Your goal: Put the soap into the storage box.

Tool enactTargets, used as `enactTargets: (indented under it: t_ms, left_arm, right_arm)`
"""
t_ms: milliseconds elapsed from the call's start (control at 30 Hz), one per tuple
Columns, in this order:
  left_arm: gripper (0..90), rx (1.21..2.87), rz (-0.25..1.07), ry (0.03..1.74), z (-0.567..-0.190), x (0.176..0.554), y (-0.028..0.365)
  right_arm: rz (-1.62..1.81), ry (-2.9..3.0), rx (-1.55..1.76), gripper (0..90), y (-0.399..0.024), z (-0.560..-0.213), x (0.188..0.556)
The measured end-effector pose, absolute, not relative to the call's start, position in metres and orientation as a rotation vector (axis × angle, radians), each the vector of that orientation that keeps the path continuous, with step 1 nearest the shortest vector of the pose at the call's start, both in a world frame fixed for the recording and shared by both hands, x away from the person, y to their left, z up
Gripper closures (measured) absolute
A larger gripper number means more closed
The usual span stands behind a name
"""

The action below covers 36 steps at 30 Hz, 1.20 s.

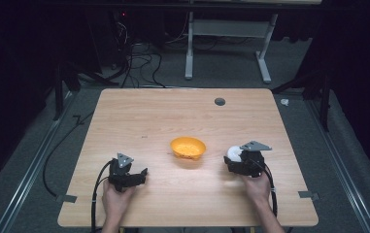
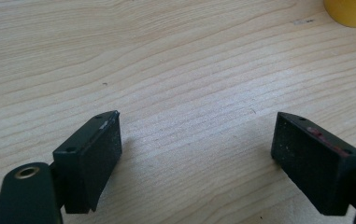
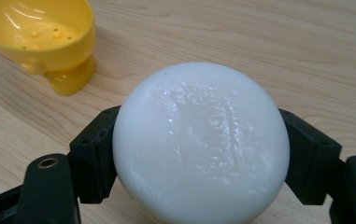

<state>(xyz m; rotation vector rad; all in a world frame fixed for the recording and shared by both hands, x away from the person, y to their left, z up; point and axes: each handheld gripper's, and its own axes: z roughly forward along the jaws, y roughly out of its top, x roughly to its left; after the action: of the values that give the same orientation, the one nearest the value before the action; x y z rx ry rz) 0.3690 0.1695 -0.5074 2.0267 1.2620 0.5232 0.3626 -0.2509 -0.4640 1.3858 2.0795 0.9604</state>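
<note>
On the right side of the light wooden desk [image 1: 139, 111], the right gripper [image 1: 234, 156] carries a round white bar of soap with a faint embossed panel on its face [image 3: 201, 142], clamped by its rim between the two black fingers [image 3: 94, 154], one pad on each side. The grip across the widest part looks chosen so the slick, rounded bar cannot squirt out, and so its broad face stays free to be set down. It sits just right of the small yellow plastic bowl with drain holes in its floor [image 1: 188, 147], which looks like a soap dish and so the likely place for the bar; the dish stands near the middle of the desk, within easy reach of either hand

The left gripper [image 2: 196, 140] rests low over bare wood with its fingers spread wide and nothing between them, probably parked out of the way while the other hand works

The soap is nearly a disc, so it has no marked long axis; its thin axis runs along the gripper's own line, the embossed face turned back towards that gripper's camera, its edge towards the dish
</note>
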Motion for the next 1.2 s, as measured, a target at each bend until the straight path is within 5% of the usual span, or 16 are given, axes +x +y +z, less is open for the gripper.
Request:
enactTargets:
  t_ms: [1200]
  left_arm:
    - [16.6,2.026,0.522,1.263,-0.507,0.369,0.17]
  right_arm:
    - [1.084,2.2,1.23,25.5,-0.219,-0.427,0.365]
